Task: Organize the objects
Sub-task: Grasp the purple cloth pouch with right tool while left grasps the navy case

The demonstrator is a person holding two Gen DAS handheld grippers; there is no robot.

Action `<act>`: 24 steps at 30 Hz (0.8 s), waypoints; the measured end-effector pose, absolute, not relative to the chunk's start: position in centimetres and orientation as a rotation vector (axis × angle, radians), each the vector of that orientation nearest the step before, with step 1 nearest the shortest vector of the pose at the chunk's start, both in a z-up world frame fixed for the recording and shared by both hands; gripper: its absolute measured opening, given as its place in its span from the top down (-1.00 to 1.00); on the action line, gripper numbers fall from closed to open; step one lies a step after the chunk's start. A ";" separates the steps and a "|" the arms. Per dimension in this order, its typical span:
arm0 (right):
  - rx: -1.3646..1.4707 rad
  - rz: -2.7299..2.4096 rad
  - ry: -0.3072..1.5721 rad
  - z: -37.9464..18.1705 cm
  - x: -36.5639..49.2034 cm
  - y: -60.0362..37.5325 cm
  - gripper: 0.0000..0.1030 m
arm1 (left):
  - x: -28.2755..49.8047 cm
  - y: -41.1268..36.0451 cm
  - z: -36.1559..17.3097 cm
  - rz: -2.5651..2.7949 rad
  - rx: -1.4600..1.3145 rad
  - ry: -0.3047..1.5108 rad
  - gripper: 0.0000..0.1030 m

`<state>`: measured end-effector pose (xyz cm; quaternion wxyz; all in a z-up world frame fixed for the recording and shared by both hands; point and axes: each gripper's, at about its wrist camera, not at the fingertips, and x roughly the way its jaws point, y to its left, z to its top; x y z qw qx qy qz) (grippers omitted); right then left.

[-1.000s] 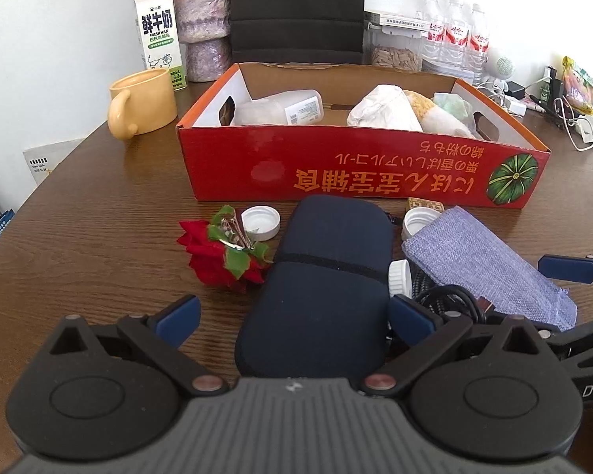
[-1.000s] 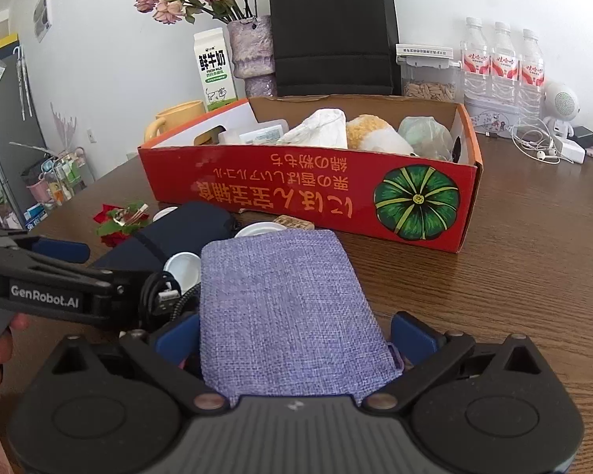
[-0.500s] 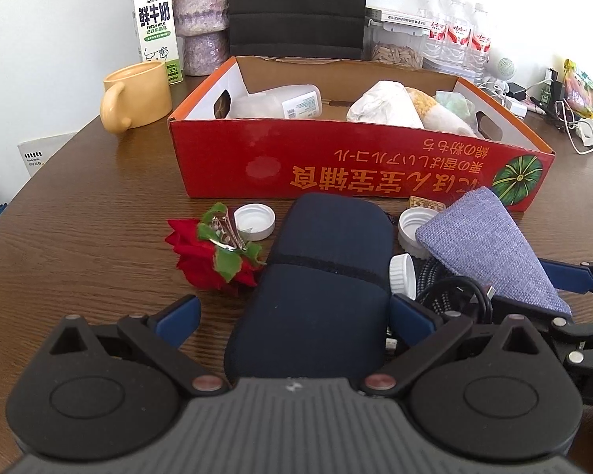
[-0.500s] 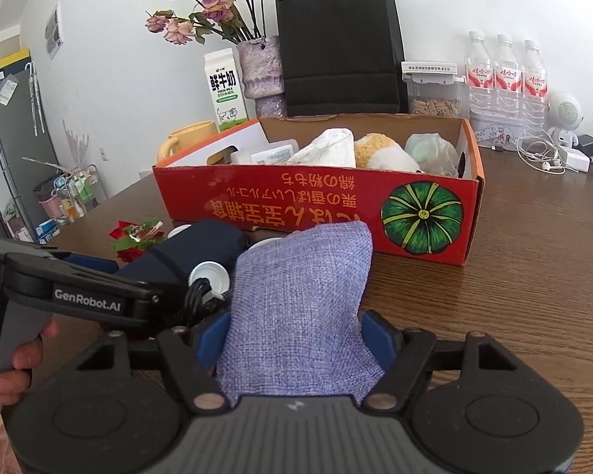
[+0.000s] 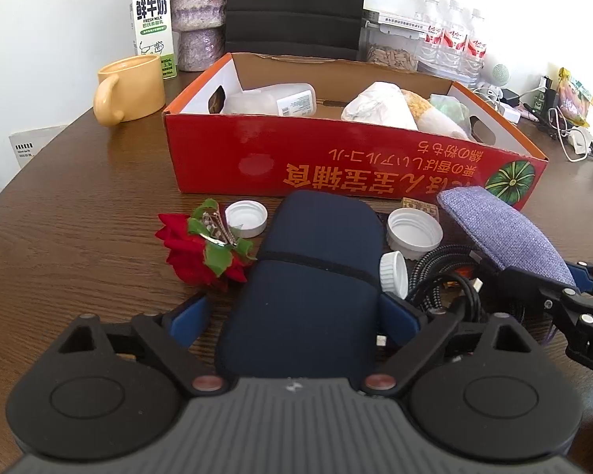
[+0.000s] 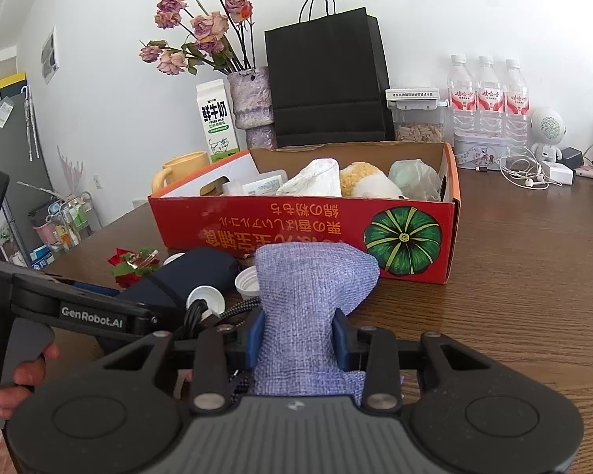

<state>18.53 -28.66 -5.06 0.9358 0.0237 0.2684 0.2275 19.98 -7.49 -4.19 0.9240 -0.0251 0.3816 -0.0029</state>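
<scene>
On the wooden counter (image 5: 79, 237), going left to right in the left wrist view: a yellow mug (image 5: 132, 87) stands near the far left; a red cardboard box (image 5: 336, 162) sits mid-counter with wrapped bundles and a plastic bottle inside; in front of it lie a red artificial rose (image 5: 201, 251), a white cap (image 5: 246, 218), a dark navy case (image 5: 316, 276), two more white caps and a coil of braided cable (image 5: 442, 276); furthest right is a lilac fabric pouch (image 5: 502, 233), its far end raised off the counter.

The left gripper (image 5: 294, 318) straddles the navy case, its jaws having just been closing; the right pad meets the case's edge, the left pad (image 5: 187, 316) stands apart from it, so nothing is gripped yet.

The right gripper (image 6: 296, 341) has just been closing too; its blue pads pinch the pouch's near end narrow, the cloth bunching between them; the pouch's far end sits just before the box's pumpkin picture.
</scene>
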 end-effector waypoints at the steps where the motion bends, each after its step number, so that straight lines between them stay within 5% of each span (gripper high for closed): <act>1: 0.049 0.462 0.549 -5.1 18.6 -28.7 0.34 | 19.9 -7.7 -4.2 -0.010 -0.040 0.779 -0.60; 9: 0.049 0.443 0.553 -5.1 18.5 -28.7 0.34 | 19.1 -8.3 -3.6 0.001 0.008 0.742 -0.40; 24: 0.020 0.410 0.494 -3.7 16.7 -27.8 0.34 | 16.1 -7.4 -0.2 -0.011 0.014 0.629 -0.31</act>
